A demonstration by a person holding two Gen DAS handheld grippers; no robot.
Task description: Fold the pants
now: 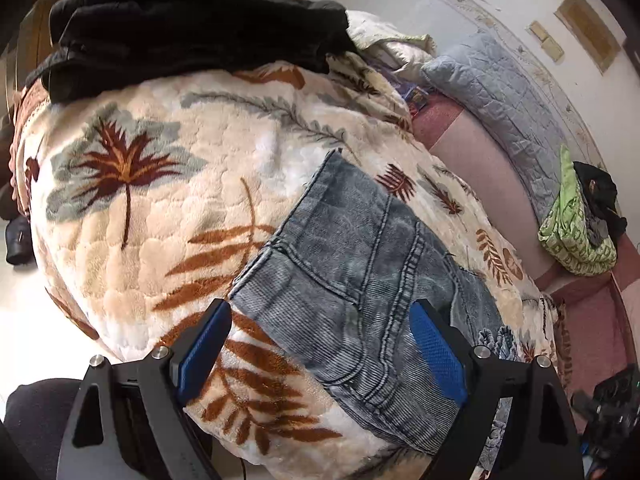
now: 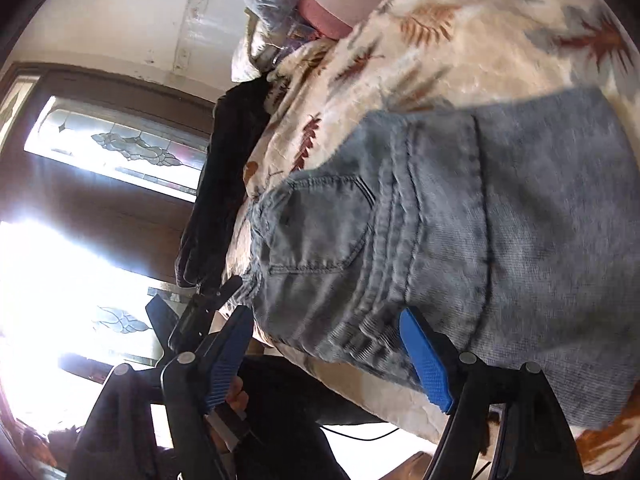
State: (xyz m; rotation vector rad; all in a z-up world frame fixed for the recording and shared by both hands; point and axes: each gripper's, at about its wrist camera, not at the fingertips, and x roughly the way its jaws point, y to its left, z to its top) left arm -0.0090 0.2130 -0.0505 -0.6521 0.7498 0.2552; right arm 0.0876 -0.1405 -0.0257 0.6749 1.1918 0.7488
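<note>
Pants (image 1: 360, 280): faded blue jeans, lying already doubled over on the bed's leaf-print blanket (image 1: 140, 208), close to its near edge; a back pocket faces up in the right wrist view.
Far left of bed: a heap of black clothes (image 1: 192, 36) sits at the blanket's far corner, probably set aside to keep the middle free for folding.
Left tool (image 1: 320, 356): its blue pads stand wide apart over the near end of the jeans, clamped on nothing; one finger is above bare blanket, the other above denim, as though lining up on an edge.
Right tool (image 2: 328, 356): jaws likewise apart and empty, hanging over the jeans' near edge. This view is blurred, so I cannot tell whether a pad touches cloth.
Right of bed: a quilted grey pillow (image 1: 500, 92) leans along the wall.
Green patterned bag (image 1: 568, 228): lies open on the pink sheet, with dark and grey cloth items stuffed inside.
Stage: I judge the fold well along, with a final tidy or another fold remaining.
</note>
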